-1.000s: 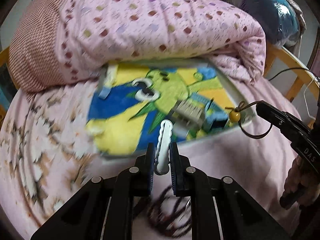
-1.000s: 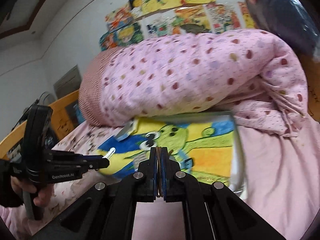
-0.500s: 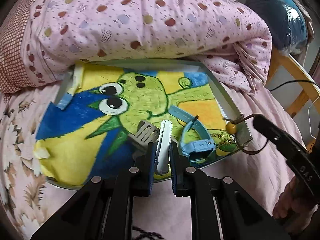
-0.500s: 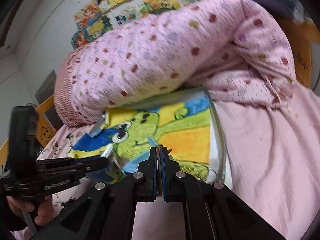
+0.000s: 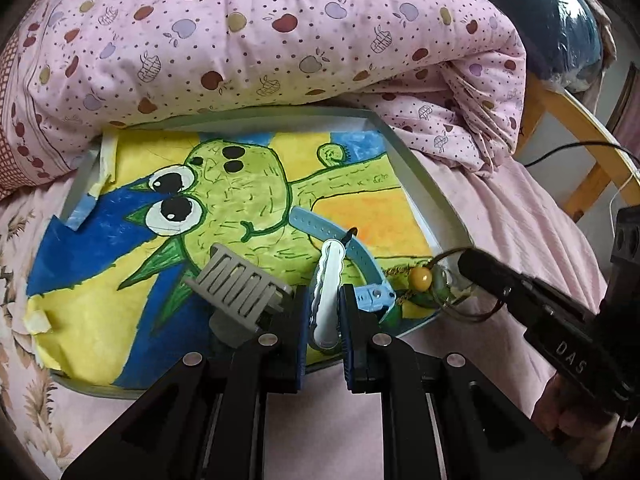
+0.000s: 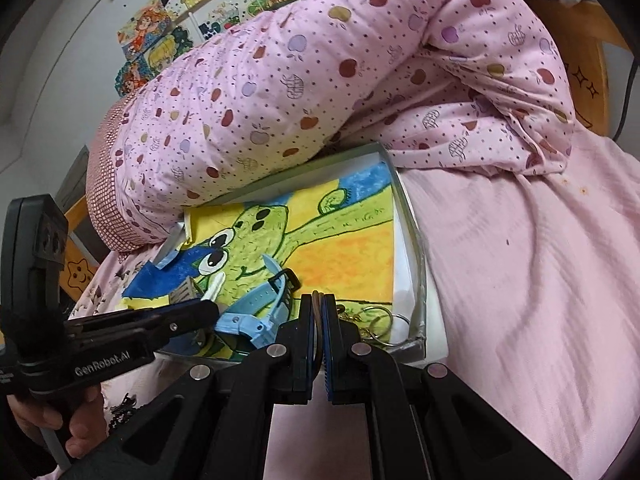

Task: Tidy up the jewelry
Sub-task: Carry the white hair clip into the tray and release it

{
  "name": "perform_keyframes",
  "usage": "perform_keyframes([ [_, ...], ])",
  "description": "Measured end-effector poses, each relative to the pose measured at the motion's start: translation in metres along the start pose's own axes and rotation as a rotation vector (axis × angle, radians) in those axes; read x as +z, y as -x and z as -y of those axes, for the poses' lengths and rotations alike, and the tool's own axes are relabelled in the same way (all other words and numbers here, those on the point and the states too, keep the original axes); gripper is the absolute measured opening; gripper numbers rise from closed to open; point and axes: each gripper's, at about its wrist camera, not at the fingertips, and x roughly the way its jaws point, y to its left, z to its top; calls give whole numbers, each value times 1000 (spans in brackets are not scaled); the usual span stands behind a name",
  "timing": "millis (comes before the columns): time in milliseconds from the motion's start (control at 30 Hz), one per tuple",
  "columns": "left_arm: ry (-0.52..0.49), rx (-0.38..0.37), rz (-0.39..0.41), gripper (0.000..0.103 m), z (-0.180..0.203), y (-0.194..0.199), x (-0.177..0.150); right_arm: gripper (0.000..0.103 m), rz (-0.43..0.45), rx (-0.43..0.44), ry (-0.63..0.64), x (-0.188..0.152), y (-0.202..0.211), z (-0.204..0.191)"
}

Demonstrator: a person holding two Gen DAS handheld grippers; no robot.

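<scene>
**Bed, shallow tray with jewelry, two handheld grippers**

Setting: a bed under a pink sheet (image 6: 520, 280), with a rolled pink apple-print quilt (image 5: 260, 40) lying across the far rim of a shallow grey tray (image 5: 420, 184). The tray floor is lined with a crayon drawing of a green cartoon creature (image 5: 224, 200) on yellow and blue.

Item 1: white wavy-edged hair clip (image 5: 329, 280). Stands upright between the jaws of the left gripper (image 5: 324, 320), clamped at its lower half, its tip rising clear of the pads. It is held above the tray's near edge.

Item 2: thin brown cord loop (image 6: 318, 312). Pinched between the nearly closed jaws of the right gripper (image 6: 318, 320); in the left view the loop hangs below that gripper's tip, at the tray's near right corner, with a yellow bead (image 5: 419, 279) just beside it.

Item 3: light blue watch (image 5: 360, 264). Lies in the tray just behind and right of the hair clip, strap curving back toward the drawing.

Item 4: grey slotted clip (image 5: 240, 288). Lies in the tray just left of the left gripper.

Item 5: gold chain with metal rings (image 6: 376, 320). Near right corner of the tray, beside the right gripper's tip.

Wall behind: colourful drawings (image 6: 192, 12).
</scene>
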Motion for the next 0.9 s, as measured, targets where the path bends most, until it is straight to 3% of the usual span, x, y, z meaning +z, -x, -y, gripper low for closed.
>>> perform_keyframes([
  [133, 23, -2, -12, 12, -2, -1, 3, 5, -2, -16, 0, 1, 1, 1],
  [200, 31, -6, -15, 12, -3, -1, 3, 12, -1, -27, 3, 2, 2, 1],
  [233, 34, -6, -15, 13, -4, 0, 2, 22, 4, -31, 4, 2, 3, 1],
  [267, 36, -7, -12, 16, -4, 2, 2, 31, 10, -32, 4, 3, 4, 2],
  [333, 46, -19, 2, 26, -5, 6, 2, 37, 27, -36, 3, 5, 8, 2],
  [400, 56, -22, 25, 39, -6, 13, 2, 37, 41, -42, 9, 9, 12, 1],
  [433, 60, -20, 40, 40, -6, 17, 3, 37, 49, -47, 13, 10, 14, 0],
  [500, 60, -15, 56, 41, -6, 25, 5, 47, 64, -54, 19, 13, 19, -1],
  [533, 62, -8, 64, 42, -7, 29, 6, 59, 76, -57, 20, 15, 22, -3],
  [567, 64, 0, 75, 50, -8, 34, 6, 68, 88, -57, 19, 16, 25, -4],
  [600, 67, 5, 87, 60, -8, 39, 6, 69, 104, -55, 19, 17, 29, -6],
  [667, 80, 10, 126, 67, -11, 53, 4, 71, 128, -58, 32, 20, 37, -12],
  [900, 108, 31, 187, 75, -19, 97, -3, 93, 223, -57, 105, 19, 64, -43],
])
